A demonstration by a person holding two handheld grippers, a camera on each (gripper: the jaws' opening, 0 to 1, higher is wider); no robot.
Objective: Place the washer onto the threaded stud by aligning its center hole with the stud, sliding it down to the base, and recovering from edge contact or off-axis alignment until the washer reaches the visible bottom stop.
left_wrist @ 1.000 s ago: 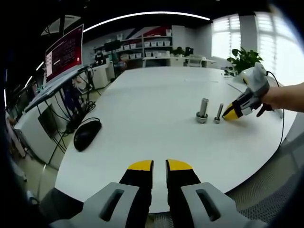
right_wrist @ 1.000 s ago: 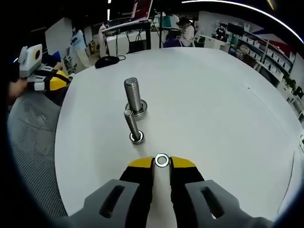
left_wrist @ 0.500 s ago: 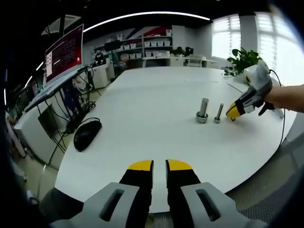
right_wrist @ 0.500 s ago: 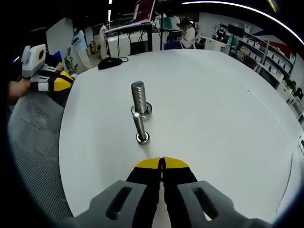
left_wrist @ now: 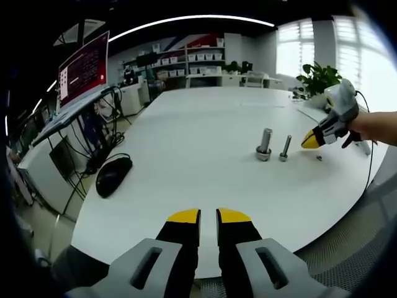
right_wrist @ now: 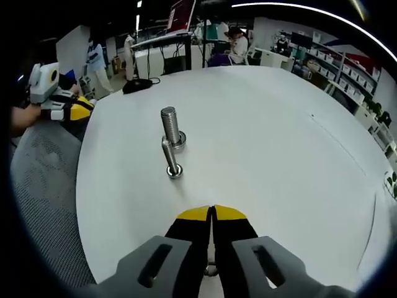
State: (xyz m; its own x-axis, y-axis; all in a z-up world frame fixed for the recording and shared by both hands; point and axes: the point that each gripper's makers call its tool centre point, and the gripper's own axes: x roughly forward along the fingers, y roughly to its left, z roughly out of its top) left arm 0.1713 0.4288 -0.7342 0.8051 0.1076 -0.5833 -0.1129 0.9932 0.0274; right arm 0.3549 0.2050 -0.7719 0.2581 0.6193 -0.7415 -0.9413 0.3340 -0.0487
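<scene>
**Washer on the counter, off the stud**

Washer [left_wrist: 319, 158] lay flat on the white counter [left_wrist: 205, 143] in the left gripper view, a small dark ring just below the right gripper [left_wrist: 310, 139] and apart from its yellow tips. In the right gripper view a small ring-like shape [right_wrist: 211, 270] showed low between that gripper's own fingers [right_wrist: 193, 215], on the counter beneath them; whether it was the washer could not be told for sure.

Near it stood the thin threaded stud [left_wrist: 285, 148], upright on its head, with a thicker bolt [left_wrist: 265, 144] upright just beside it. Neither carried a ring on its shaft.

The right gripper's fingers were pressed together at the tips, with nothing between them. The left gripper [left_wrist: 208, 216] hung at the near edge of the counter, well apart from the studs, its fingers parted by a narrow gap and holding nothing.

The left gripper view alone showed a black mouse [left_wrist: 113, 175] and a potted plant [left_wrist: 319, 77]; the right gripper view showed the left gripper [right_wrist: 62, 105] over a mesh chair [right_wrist: 43, 186].
</scene>
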